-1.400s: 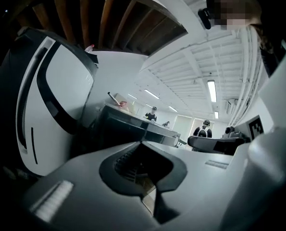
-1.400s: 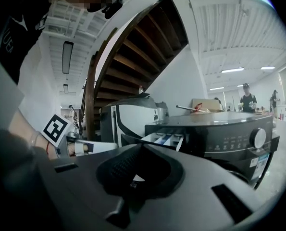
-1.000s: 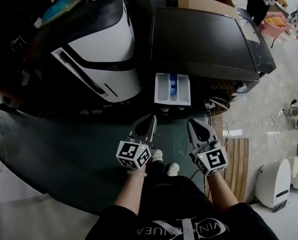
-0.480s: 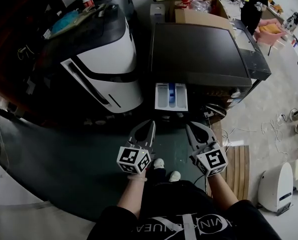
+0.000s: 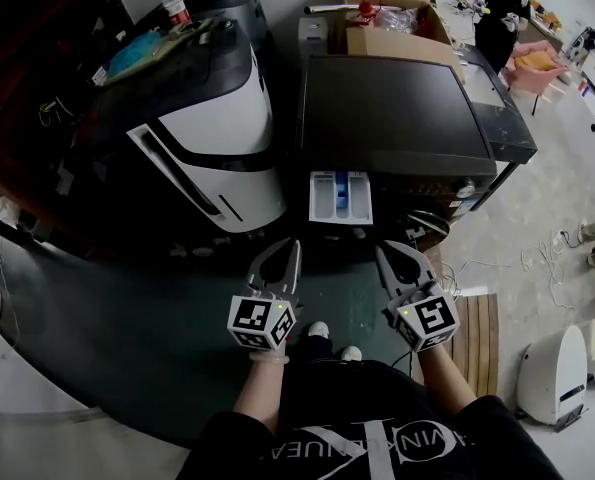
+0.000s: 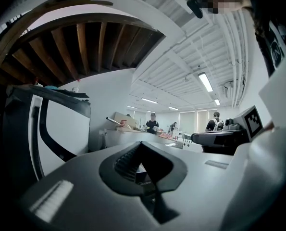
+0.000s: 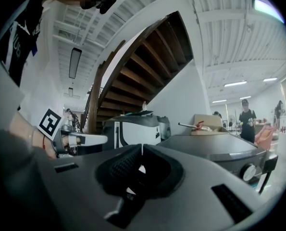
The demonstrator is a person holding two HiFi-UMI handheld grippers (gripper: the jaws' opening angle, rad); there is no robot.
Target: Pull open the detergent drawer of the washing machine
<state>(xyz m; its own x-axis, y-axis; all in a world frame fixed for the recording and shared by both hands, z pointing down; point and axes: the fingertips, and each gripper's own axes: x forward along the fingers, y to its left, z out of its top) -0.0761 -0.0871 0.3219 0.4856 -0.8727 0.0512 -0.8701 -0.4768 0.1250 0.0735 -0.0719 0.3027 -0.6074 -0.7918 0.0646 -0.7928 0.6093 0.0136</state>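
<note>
Already drawn out from the near face of the washing machine (image 5: 392,98), the detergent drawer (image 5: 341,197), with left gripper (image 5: 295,243) and right gripper (image 5: 382,249) side by side nearer, well apart from it, jaws pressed together on nothing.

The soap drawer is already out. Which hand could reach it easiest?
Left, but barely. The left tool and right tool are both shut and about equally near the drawer; the left seems aimed at it more squarely.
</note>
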